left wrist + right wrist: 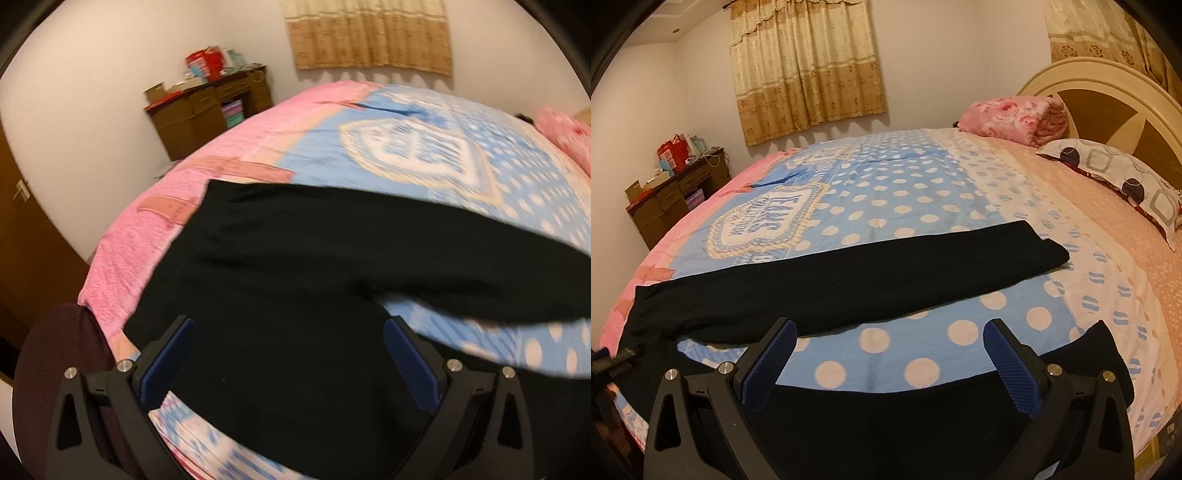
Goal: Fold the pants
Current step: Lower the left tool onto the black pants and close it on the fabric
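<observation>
Black pants [849, 280] lie spread flat on the bed, legs apart in a V. In the right wrist view the far leg runs from lower left to a cuff at right, and the near leg [923, 417] lies under my right gripper [890, 354], which is open and empty above it. In the left wrist view the waist end of the pants [280, 295] fills the middle. My left gripper [291, 354] is open, its blue pads on either side above the black cloth, holding nothing.
The bed has a blue polka-dot and pink cover [923, 184]. A folded pink blanket [1012, 118] and a patterned pillow [1123, 181] lie by the headboard [1108, 96]. A wooden desk [210, 107] with boxes stands by the wall. A dark red object [62, 354] sits at lower left.
</observation>
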`<state>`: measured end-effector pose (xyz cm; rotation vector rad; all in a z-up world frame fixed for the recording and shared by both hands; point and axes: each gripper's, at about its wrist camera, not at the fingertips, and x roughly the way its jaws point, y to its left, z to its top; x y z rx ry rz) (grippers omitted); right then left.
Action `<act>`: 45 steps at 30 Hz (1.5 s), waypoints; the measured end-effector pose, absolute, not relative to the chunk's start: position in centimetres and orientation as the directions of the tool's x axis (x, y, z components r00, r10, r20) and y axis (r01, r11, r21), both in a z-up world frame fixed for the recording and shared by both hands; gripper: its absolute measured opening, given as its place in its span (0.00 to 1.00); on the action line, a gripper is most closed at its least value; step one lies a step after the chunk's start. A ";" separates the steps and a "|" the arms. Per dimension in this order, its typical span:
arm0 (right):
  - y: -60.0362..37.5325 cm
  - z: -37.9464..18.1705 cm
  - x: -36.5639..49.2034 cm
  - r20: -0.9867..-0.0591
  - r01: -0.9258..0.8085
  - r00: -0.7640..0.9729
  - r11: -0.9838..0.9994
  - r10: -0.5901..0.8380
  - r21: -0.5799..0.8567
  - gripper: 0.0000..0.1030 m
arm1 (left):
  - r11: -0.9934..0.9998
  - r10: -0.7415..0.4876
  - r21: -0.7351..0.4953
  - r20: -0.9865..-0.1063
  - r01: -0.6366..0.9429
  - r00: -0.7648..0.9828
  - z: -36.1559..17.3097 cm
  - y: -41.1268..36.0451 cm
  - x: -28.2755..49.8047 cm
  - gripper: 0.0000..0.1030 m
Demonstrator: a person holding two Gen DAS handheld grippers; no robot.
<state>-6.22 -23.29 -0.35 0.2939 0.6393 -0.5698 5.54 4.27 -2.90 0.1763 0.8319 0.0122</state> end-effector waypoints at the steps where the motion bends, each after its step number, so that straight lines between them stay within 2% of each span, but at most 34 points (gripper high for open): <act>1: -23.5 -0.4 -6.2 -0.634 0.584 0.656 0.808 -0.410 0.082 0.99 | 0.989 0.073 0.140 -0.737 0.047 0.672 -2.6 4.9 6.5 1.00; 7: -25.0 -0.1 -5.2 -0.624 0.571 0.664 0.818 -0.412 0.067 0.99 | 0.997 0.039 0.070 -0.761 0.023 0.647 -1.7 6.3 14.3 1.00; 10: -26.3 0.1 -4.8 -0.627 0.587 0.648 0.808 -0.432 0.050 0.99 | 0.992 0.103 0.122 -0.768 -0.014 0.632 -2.2 6.0 18.6 1.00; 13: -27.2 -0.1 -4.7 -0.630 0.604 0.632 0.796 -0.451 0.037 0.99 | 0.991 0.137 0.114 -0.803 -0.075 0.580 -3.4 6.6 21.8 1.00; 18: -28.0 -1.2 -3.9 -0.648 0.612 0.613 0.790 -0.452 0.028 0.99 | 0.992 0.086 0.024 -0.849 -0.124 0.521 -4.4 6.6 23.7 0.93; 21: -27.7 -1.7 -3.0 -0.655 0.599 0.613 0.801 -0.442 0.020 0.99 | 0.982 0.133 0.039 -0.838 -0.184 0.529 -4.1 5.7 24.3 0.93; 25: -27.1 -2.3 -1.8 -0.662 0.572 0.619 0.820 -0.423 0.011 0.99 | 0.944 0.183 0.023 -0.866 -0.328 0.466 -4.6 5.4 27.3 0.93; 29: -26.7 -2.6 -1.4 -0.666 0.558 0.620 0.830 -0.416 0.000 0.99 | 0.878 0.331 0.126 -0.858 -0.463 0.394 -6.3 4.9 29.4 0.90; 32: -26.9 -2.6 -1.6 -0.667 0.562 0.615 0.827 -0.421 -0.004 0.99 | 0.861 0.344 0.156 -0.880 -0.485 0.328 -8.4 4.7 30.2 0.77; 35: -27.6 -2.5 -1.9 -0.665 0.574 0.609 0.819 -0.433 -0.008 0.99 | 0.857 0.315 0.083 -0.865 -0.509 0.390 -8.9 5.2 29.0 0.63; 37: -28.0 -2.4 -2.1 -0.662 0.581 0.608 0.814 -0.440 -0.007 0.99 | 0.860 0.321 0.080 -0.853 -0.504 0.412 -8.9 5.2 28.6 0.40; 38: -28.2 -2.4 -2.3 -0.659 0.587 0.608 0.810 -0.442 -0.002 0.99 | 0.864 0.312 0.070 -0.851 -0.498 0.421 -8.8 5.2 28.4 0.36; 40: -28.7 -2.3 -2.4 -0.659 0.593 0.610 0.805 -0.441 0.010 0.99 | 0.869 0.284 0.037 -0.854 -0.494 0.435 -8.7 5.8 28.0 0.20; 45: -31.7 -1.8 -2.9 -0.650 0.611 0.619 0.790 -0.441 0.045 0.99 | 0.895 0.141 -0.101 -0.860 -0.435 0.490 -8.4 8.7 27.3 0.13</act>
